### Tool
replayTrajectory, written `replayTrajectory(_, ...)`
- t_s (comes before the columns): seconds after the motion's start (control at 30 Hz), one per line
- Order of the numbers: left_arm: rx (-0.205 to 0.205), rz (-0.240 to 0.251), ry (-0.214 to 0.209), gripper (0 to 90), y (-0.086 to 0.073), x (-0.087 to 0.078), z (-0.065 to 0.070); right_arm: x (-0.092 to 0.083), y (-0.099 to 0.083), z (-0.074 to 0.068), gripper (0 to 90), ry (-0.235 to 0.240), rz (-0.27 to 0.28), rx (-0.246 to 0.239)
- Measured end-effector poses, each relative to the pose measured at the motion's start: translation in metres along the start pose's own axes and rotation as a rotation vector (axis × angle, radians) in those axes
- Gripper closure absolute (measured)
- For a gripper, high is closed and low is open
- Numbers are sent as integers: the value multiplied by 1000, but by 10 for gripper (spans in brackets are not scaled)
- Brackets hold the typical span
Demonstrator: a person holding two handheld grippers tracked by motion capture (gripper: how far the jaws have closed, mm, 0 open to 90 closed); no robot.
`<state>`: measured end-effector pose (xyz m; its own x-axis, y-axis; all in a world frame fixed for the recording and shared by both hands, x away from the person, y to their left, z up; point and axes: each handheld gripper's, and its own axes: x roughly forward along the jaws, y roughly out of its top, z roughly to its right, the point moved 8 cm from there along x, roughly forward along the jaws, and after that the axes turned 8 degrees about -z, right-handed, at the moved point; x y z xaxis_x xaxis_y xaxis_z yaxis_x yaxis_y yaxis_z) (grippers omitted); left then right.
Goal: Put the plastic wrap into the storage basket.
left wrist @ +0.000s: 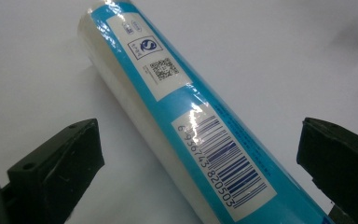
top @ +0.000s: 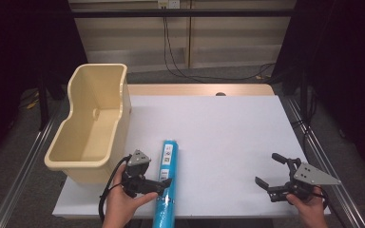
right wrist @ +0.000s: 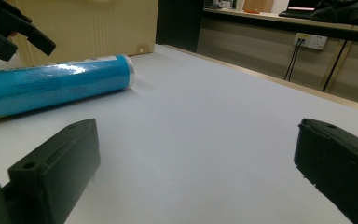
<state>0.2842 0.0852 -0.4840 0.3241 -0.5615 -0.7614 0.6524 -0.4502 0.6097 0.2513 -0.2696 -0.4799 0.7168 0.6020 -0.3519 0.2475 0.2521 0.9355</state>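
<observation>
A blue and white wrapped roll with a barcode label lies on the white table sheet, pointing away from the person, its near end past the front edge. My left gripper is open and straddles the roll. In the left gripper view the roll runs diagonally between the two spread jaws of the left gripper, which do not touch it. My right gripper stands open at the front right with nothing in it. In the right gripper view, the right gripper faces the roll across bare sheet.
A cream plastic bin stands at the table's left edge, just left of the roll, and also appears behind the roll as the bin. Cables hang down the wall behind the table. Metal rails flank both sides.
</observation>
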Motion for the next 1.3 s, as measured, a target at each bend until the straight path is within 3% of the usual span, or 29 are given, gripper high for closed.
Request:
replayTrajectory(0.17,-45,-57,-4,0,1,2,2,0,0,0,0,0,1,1)
replayTrajectory(0.3,-52,-103,16,0,1,4,3,0,0,0,0,3,2,10)
replayTrajectory(0.47,-75,-152,13,1,3,5,2,0,-1,0,0,-2,-4,6)
replayTrajectory(0.6,-99,-219,8,2,2,10,3,1,-1,0,0,3,-7,-8)
replayTrajectory(1.1,-151,-368,2,2,0,27,11,2,-1,0,0,0,-6,-7)
replayTrajectory(1.3,-183,-417,29,7,-8,37,13,2,-1,0,0,2,-8,-8)
